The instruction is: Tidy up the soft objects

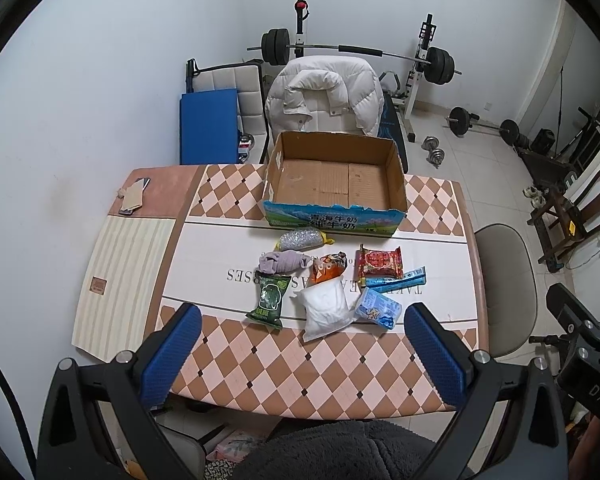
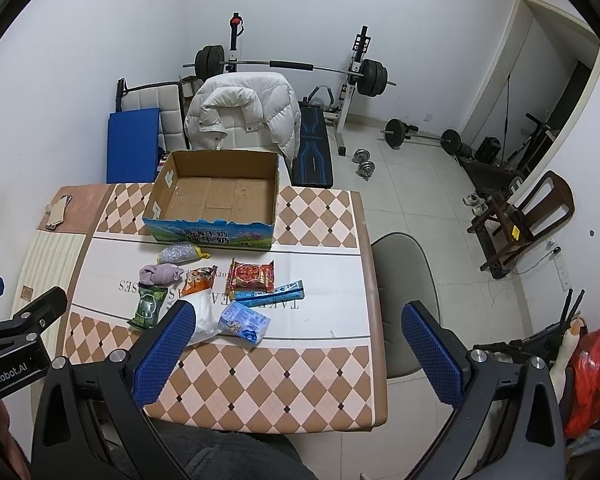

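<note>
Soft packets lay clustered on a checkered table just in front of an empty cardboard box: a silver pouch, a lilac cloth bundle, an orange packet, a red packet, a blue stick pack, a green bag, a white pouch and a pale blue pack. The left gripper and right gripper hovered above the table's near edge, both with jaws spread wide, holding nothing.
</note>
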